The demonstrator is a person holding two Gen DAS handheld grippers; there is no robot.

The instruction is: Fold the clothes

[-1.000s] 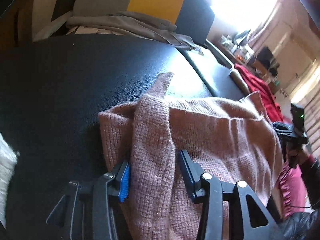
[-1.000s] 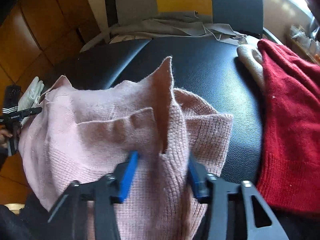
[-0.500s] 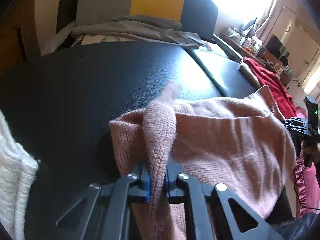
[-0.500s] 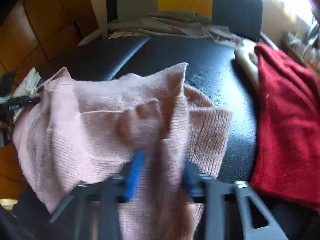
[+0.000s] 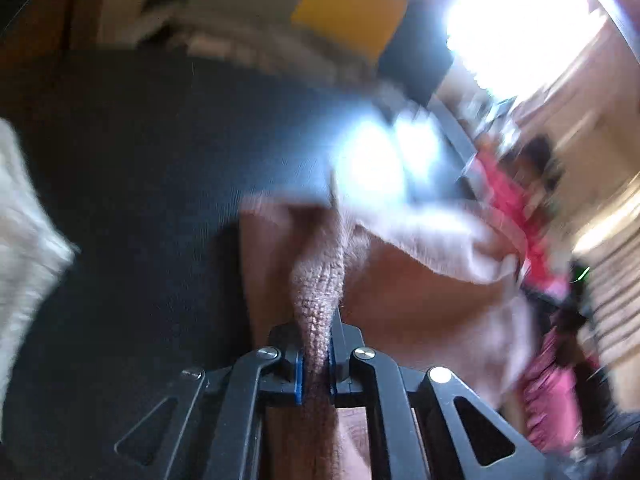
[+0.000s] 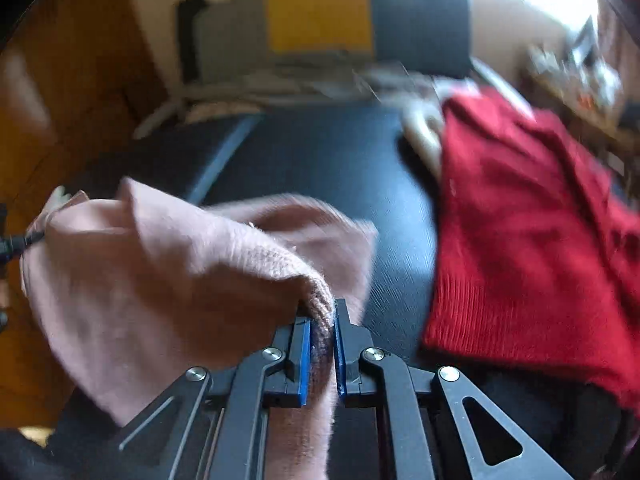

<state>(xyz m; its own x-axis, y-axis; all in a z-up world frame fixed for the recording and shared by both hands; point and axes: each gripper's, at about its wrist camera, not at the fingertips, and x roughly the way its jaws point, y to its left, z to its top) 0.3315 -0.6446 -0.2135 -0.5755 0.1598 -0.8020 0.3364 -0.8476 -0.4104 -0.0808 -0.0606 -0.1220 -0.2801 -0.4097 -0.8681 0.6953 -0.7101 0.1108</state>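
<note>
meanwhile both grippers, left gripper [image 5: 315,354] and right gripper [image 6: 321,354], pinch the pink sweater [image 6: 168,280] at lower centre over the black surface [image 6: 320,160]; a red sweater [image 6: 532,240] lies at right, a white garment [image 5: 24,240] at far left.

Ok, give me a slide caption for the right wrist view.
Right gripper pinches a fold of the pink sweater beside a red sweater on the black surface.

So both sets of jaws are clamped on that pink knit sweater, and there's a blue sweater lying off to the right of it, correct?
Nearly. The garment to the right is red, not blue: the right wrist view shows the red sweater lying on the dark surface. The rest holds: the left gripper and right gripper are each clamped on the pink sweater.
</note>
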